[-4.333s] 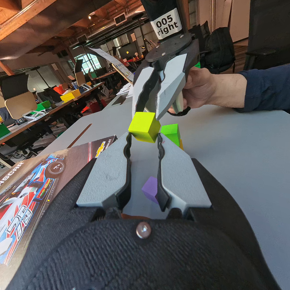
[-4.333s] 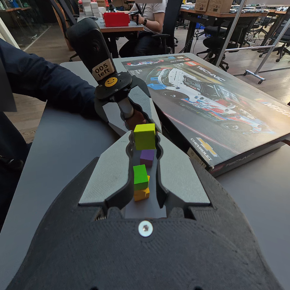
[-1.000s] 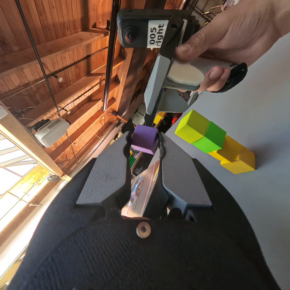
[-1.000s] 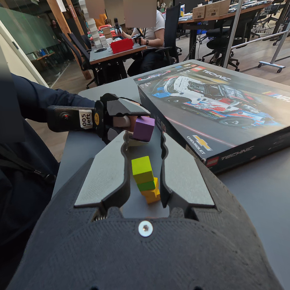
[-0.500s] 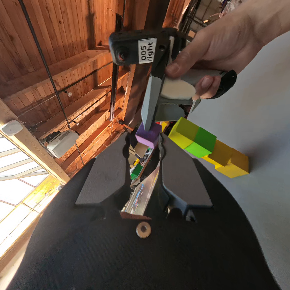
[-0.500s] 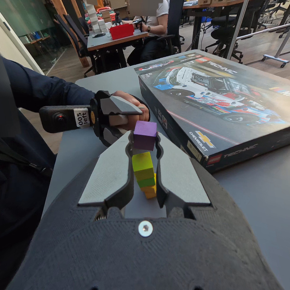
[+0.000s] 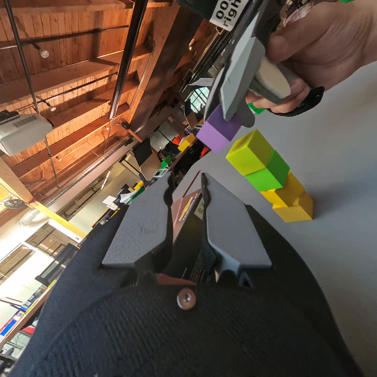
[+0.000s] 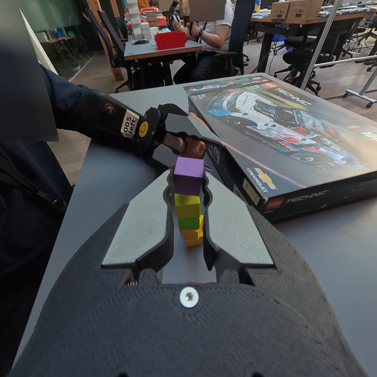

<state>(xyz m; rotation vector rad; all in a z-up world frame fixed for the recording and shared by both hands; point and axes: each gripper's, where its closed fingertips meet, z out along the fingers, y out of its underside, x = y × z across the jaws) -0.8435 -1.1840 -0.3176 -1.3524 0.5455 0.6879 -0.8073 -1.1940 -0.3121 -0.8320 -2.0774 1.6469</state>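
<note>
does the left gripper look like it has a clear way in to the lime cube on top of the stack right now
Probably not: the right gripper holds the purple cube just above the lime cube, crowding it from above, and the left gripper sits off to the side, empty.

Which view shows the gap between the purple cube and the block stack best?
The left wrist view: it sees the purple cube from the side, in the right gripper, clear of the lime block topping the stack. The right wrist view looks down along the fingers, so the cube overlaps the stack and hides the gap.
</note>
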